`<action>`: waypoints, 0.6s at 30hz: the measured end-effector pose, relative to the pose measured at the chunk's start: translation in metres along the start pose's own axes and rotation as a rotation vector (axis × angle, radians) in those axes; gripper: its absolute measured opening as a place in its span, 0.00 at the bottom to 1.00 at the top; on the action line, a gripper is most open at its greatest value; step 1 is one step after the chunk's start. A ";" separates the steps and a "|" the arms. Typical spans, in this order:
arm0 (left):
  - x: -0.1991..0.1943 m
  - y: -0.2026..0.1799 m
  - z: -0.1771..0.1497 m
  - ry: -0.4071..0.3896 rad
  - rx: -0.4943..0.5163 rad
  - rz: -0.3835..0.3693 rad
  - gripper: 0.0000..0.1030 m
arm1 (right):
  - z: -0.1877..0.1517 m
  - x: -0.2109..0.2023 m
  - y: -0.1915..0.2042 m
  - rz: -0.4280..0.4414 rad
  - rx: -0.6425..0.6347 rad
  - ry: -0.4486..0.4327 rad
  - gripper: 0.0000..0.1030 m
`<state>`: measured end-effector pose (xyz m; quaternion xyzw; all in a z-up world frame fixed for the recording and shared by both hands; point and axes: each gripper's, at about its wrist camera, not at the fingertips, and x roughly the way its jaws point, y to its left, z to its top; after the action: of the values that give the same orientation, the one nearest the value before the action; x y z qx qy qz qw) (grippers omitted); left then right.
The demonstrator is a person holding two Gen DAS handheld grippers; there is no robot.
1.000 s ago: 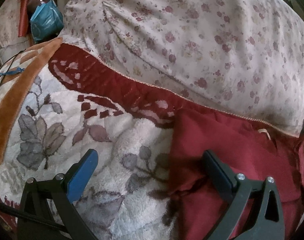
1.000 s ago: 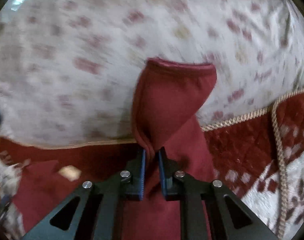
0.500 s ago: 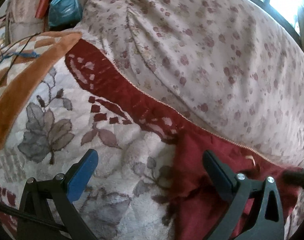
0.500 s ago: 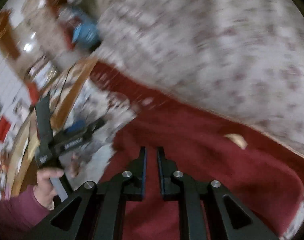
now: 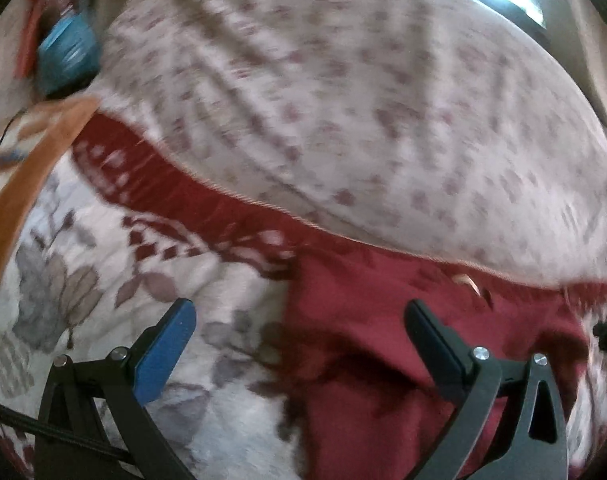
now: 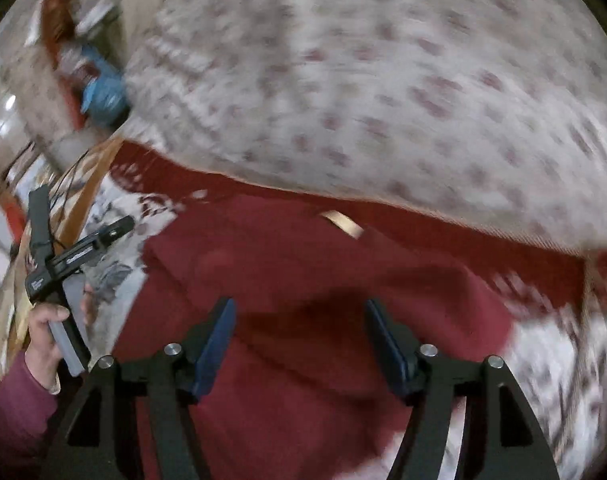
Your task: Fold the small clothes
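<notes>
Since a second ago my right gripper (image 6: 299,344) has carried the pinched-up flap across and let it drop; its jaws are opening, nothing pressed between them, the red garment (image 6: 311,272) lying doubled over on the floral blanket (image 5: 207,288) below. My left gripper (image 5: 299,348) hangs wide and empty over the garment's left edge, ready to square the fold

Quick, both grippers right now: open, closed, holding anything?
Left gripper: open, holding nothing, over the edge of the red garment.
Right gripper: jaws opening, nothing gripped, red garment lying below.
</notes>
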<state>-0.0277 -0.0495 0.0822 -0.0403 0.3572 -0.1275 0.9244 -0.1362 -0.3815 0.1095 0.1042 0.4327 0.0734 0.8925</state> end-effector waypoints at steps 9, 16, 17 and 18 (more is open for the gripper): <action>0.001 -0.037 -0.021 0.042 0.124 -0.026 1.00 | -0.022 0.067 0.000 0.287 0.161 0.133 0.70; 0.008 -0.006 -0.009 0.049 0.005 -0.041 1.00 | 0.051 0.152 0.018 0.399 0.268 0.225 0.69; 0.010 -0.004 -0.008 0.049 -0.003 -0.044 1.00 | 0.068 0.152 0.015 0.412 0.292 0.169 0.69; 0.013 -0.003 -0.007 0.053 -0.007 -0.041 1.00 | 0.080 0.151 0.013 0.394 0.299 0.120 0.70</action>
<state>-0.0232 -0.0554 0.0689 -0.0473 0.3813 -0.1461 0.9116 0.0189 -0.3453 0.0464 0.3128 0.4624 0.1873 0.8082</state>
